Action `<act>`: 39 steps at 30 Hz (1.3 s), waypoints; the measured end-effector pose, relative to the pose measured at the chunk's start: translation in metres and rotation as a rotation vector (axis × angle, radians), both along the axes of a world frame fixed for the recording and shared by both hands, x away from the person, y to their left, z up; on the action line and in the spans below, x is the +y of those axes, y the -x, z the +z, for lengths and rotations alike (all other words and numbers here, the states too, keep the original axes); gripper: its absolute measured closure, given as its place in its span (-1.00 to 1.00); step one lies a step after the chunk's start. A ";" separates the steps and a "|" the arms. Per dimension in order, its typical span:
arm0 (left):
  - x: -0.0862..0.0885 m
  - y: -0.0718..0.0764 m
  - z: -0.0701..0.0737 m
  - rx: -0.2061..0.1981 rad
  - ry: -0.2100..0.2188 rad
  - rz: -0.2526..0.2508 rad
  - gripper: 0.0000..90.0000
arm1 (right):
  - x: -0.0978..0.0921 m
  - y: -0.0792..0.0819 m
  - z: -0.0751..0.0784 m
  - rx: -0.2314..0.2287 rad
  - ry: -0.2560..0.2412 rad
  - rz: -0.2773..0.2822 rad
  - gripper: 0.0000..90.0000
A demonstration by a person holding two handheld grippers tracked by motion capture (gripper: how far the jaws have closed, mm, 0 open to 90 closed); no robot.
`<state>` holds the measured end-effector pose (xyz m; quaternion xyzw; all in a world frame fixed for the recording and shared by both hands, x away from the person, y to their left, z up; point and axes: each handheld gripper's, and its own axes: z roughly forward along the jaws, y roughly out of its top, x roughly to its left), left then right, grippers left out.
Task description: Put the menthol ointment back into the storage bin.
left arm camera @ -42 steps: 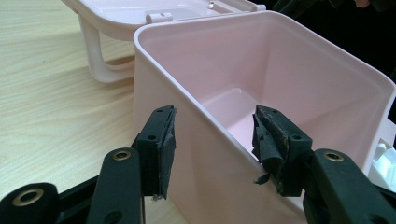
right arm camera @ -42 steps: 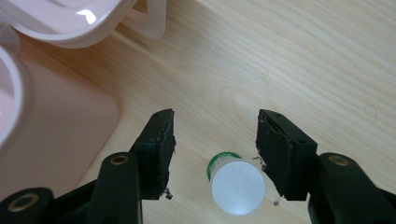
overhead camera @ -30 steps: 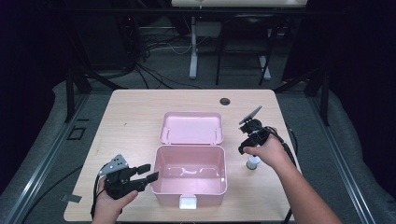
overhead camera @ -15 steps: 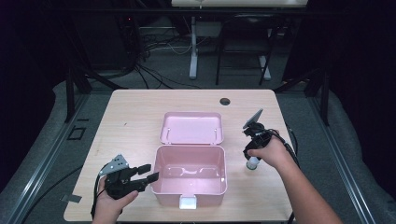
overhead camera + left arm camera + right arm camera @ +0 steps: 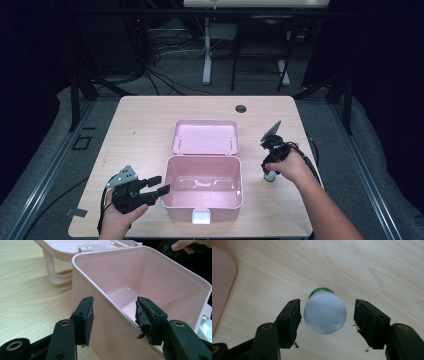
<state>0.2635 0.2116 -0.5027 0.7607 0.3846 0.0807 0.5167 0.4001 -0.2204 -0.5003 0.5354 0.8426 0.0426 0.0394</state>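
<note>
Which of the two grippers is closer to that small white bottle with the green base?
The right gripper: its open jaws stand on either side of the small white bottle with the green base. The left gripper is across the table, straddling the open pink plastic box's wall.

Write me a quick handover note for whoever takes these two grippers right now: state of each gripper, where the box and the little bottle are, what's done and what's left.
Left gripper: open, jaws astride the left wall of the pink box, not clamped.
Right gripper: open, pointing straight down with a jaw on each side of the small bottle, not closed on it.
Box: near the front edge of the table, its lid flipped back flat, nothing visible inside.
Bottle: standing on the table to the right of the box, green band at the bottom.
Done: lid open, both grippers lined up.
Left, probably: close on the bottle, lift it into the box, shut the lid.
</note>
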 end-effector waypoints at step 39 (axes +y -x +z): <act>0.000 0.000 0.000 -0.003 -0.006 -0.002 0.09 | -0.001 -0.001 -0.010 0.039 -0.020 -0.036 0.11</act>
